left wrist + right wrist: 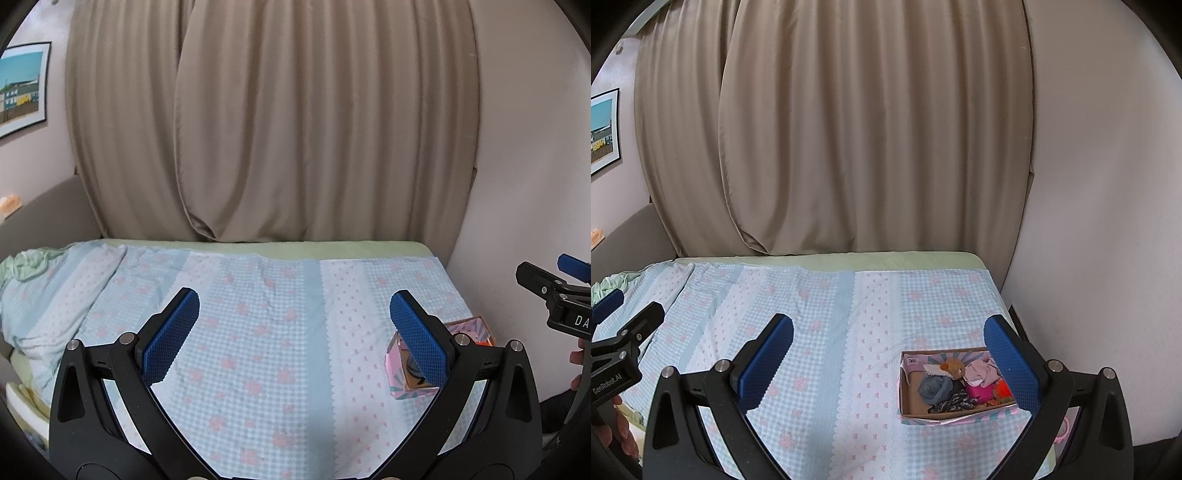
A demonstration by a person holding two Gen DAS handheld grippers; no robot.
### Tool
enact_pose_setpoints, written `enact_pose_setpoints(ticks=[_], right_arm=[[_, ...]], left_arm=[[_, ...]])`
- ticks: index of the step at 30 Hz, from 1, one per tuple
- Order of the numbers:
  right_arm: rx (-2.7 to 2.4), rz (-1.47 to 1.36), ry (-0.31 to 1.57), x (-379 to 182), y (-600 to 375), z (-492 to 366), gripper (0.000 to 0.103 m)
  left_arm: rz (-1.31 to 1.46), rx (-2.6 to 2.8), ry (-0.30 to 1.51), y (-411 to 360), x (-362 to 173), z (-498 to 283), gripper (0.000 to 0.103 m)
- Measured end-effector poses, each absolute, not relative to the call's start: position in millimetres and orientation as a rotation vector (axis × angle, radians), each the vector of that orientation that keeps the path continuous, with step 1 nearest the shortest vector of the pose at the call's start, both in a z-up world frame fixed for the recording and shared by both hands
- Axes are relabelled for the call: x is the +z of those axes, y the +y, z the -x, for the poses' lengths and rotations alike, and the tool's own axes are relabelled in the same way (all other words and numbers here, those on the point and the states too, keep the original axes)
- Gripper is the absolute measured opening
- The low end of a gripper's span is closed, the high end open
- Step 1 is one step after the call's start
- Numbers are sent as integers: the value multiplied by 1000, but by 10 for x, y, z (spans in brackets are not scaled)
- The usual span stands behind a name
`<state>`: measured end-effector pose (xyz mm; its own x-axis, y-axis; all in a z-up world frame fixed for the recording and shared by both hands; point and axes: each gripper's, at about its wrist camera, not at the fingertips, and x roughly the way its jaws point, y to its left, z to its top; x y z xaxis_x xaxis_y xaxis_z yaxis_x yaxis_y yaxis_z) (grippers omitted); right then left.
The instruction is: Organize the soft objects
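Lettering "GenRobot.AI" legible on the left gripper (pixel 613 325) body at the left edge of the right wrist view; "DA", cut off by the frame, on the right gripper (pixel 546 273) in the left wrist view. Both grippers wide open, blue pads (pixel 173 332) apart, holding nothing, above a bed (pixel 827 260) under a pale blue checked bedspread (pixel 820 332) with pink flowers. Near the bed's right edge, an open cardboard box (pixel 908 402) holding soft objects: grey yarn (pixel 934 387), dark patterned fabric (pixel 951 402), pink cloth (pixel 984 371), a brown plush piece (pixel 955 367). Beyond the far edge, beige curtains (pixel 849 129); framed picture (pixel 22 88) on the left wall.
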<state>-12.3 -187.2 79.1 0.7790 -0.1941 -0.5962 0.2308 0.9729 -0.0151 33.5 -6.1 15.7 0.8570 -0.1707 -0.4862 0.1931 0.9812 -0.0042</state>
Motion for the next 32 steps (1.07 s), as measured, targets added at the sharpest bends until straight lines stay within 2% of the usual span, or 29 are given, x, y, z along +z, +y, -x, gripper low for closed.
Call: enact_pose_setpoints(ticks=[32], right_arm=[[-237, -63, 701, 631, -2046, -217, 103]], left_arm=[[-61, -228, 526, -377, -76, -747, 103]])
